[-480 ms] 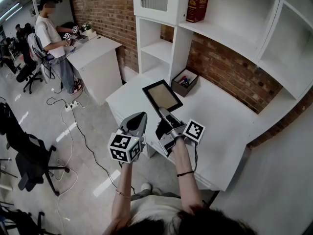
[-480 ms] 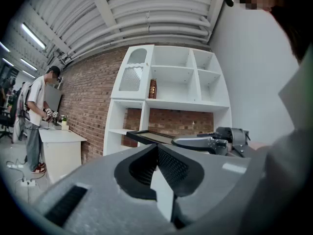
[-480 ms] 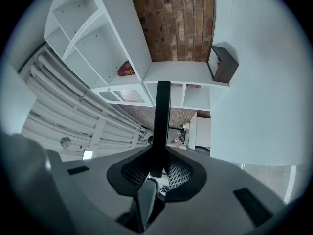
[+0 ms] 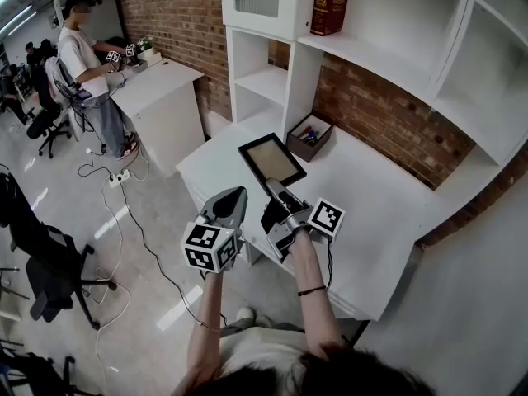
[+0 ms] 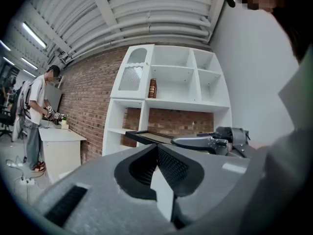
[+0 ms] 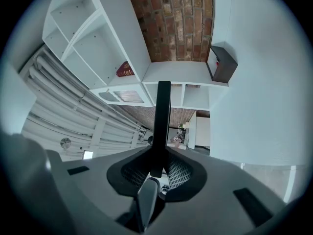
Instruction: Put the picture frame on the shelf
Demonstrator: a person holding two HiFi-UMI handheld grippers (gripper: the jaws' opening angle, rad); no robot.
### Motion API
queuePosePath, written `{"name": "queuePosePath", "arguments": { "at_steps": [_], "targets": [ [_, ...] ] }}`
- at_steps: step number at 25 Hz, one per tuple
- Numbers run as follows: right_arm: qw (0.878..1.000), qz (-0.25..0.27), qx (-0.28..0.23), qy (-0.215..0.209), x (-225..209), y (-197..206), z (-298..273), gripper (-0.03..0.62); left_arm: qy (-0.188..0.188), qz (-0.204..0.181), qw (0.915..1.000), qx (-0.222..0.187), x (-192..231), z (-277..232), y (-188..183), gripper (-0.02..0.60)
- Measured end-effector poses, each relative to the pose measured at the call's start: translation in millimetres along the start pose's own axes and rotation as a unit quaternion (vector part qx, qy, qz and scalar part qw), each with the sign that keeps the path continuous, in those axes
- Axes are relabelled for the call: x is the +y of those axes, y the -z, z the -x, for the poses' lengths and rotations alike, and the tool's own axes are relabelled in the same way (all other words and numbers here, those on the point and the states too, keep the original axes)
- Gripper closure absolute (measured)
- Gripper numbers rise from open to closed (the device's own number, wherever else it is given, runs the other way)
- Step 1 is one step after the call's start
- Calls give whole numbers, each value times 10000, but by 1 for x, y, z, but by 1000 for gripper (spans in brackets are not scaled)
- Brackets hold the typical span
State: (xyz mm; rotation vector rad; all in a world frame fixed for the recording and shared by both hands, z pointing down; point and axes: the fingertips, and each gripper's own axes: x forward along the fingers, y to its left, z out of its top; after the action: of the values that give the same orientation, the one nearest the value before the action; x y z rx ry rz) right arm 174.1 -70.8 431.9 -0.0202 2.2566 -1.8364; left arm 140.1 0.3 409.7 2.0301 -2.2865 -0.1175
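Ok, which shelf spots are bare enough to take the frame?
The shelf right of the book is bare, and so is the cubby down-left of it. The desk right of the frame is bare too. Tightest is the corner by the box. The right claw grips the frame.

frame (image 4: 272, 159): over table (image 4: 379, 196) left part, between right gripper (image 4: 276, 190) jaws | left gripper (image 4: 231, 200): at table left edge, just left of right gripper | box (image 4: 312, 137): on table, at its back, beyond frame | shelf (image 4: 268, 85): behind table, along its back edge | book (image 4: 330, 3): in shelf, high above table back | person (image 4: 82, 64): far left of table, at a desk (image 4: 161, 85)
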Motion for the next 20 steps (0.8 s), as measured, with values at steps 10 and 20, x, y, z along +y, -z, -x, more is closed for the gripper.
{"name": "queuePosePath", "arguments": {
  "at_steps": [10,20],
  "targets": [
    [9997,-228,33,9,-7,-1,0,523,-91,71,9999,17,0,-1,9,571],
    [9991,-398,-153,67,-19,-7,-22,523,12,104,9999,60,24,-15,9,571]
  ]
}}
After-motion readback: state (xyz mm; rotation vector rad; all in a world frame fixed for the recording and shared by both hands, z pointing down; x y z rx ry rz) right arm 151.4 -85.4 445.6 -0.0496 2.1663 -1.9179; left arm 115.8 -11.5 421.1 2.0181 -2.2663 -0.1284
